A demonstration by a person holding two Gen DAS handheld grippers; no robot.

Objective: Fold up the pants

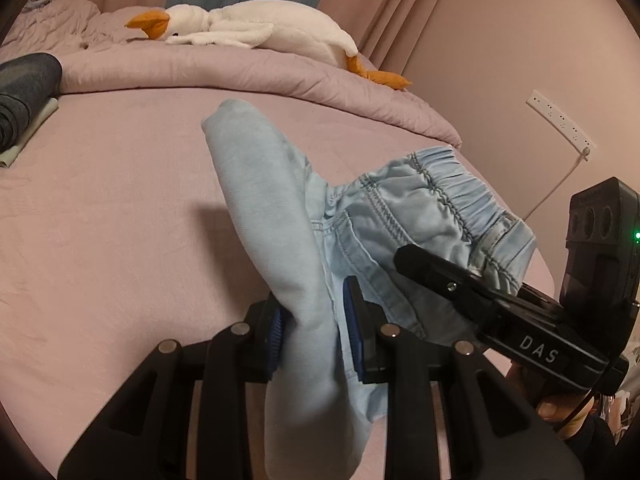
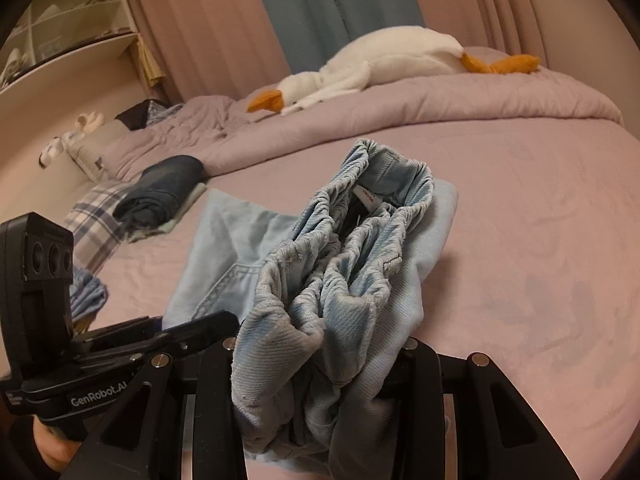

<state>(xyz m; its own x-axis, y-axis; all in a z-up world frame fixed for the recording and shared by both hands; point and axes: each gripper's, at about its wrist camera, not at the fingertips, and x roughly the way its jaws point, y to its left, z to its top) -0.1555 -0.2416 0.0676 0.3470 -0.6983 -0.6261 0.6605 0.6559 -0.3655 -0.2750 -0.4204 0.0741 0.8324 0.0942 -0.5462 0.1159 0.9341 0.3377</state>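
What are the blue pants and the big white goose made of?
The pants look like soft, light-washed denim: matte woven cloth with visible stitched seams and a gathered elastic waistband. The goose looks like fuzzy plush fabric, probably stuffed, with an orange cloth beak and feet. Exact fibres can't be told.

Left wrist view: "DAS" in white capitals on the black body of the right claw (image 1: 404, 258)

Right wrist view: "GenRobot.AI" in white on the black body of the left claw (image 2: 200, 322)

White tag (image 2: 366, 197) inside the pants (image 2: 344, 280) waistband: red print, too small to read
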